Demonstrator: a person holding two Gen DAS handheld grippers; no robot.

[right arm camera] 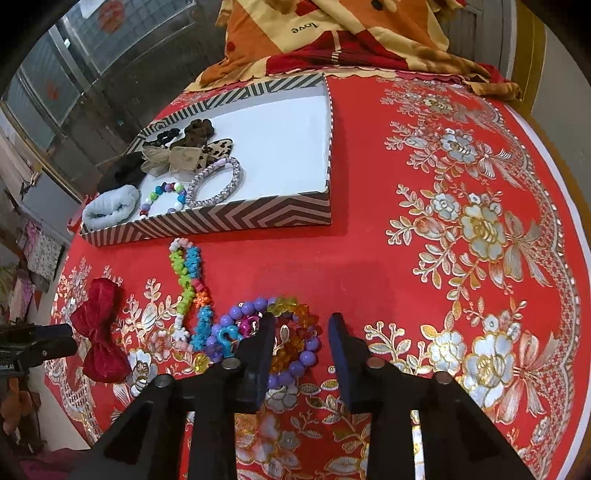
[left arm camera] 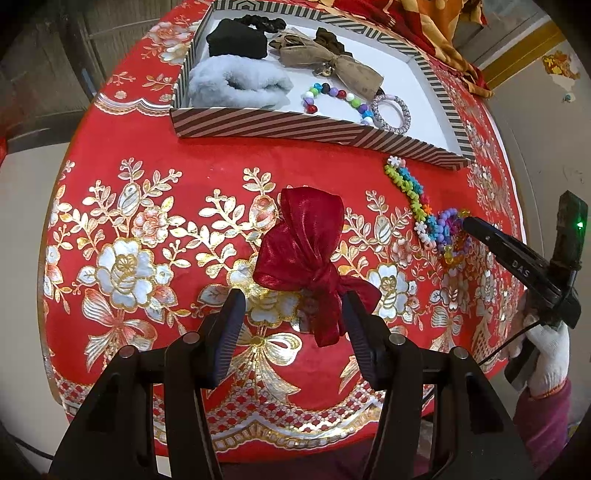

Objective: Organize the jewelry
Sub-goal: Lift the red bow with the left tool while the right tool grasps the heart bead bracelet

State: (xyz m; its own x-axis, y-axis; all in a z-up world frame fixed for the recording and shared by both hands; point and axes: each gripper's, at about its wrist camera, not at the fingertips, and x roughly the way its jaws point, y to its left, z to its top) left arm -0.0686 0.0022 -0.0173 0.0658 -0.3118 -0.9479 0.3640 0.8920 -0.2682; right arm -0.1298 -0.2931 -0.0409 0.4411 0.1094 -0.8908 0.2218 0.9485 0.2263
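A red satin bow (left arm camera: 308,251) lies on the red embroidered tablecloth. My left gripper (left arm camera: 293,308) is open, its fingers on either side of the bow's near end. A pile of bead bracelets, purple (right arm camera: 255,308) and amber (right arm camera: 295,314), lies by a flower-bead chain (right arm camera: 188,284). My right gripper (right arm camera: 301,328) is open over the bracelets, its left finger among them. The striped box (right arm camera: 236,221) holds scrunchies, a beige bow (left arm camera: 325,61), a multicolour bead bracelet (left arm camera: 332,96) and a silver bangle (right arm camera: 216,182). The bow also shows in the right wrist view (right arm camera: 98,328).
The right gripper and a white-gloved hand (left arm camera: 546,354) show at the right edge of the left wrist view. A folded orange and red blanket (right arm camera: 332,33) lies behind the box. The table edge (right arm camera: 569,206) curves at the right.
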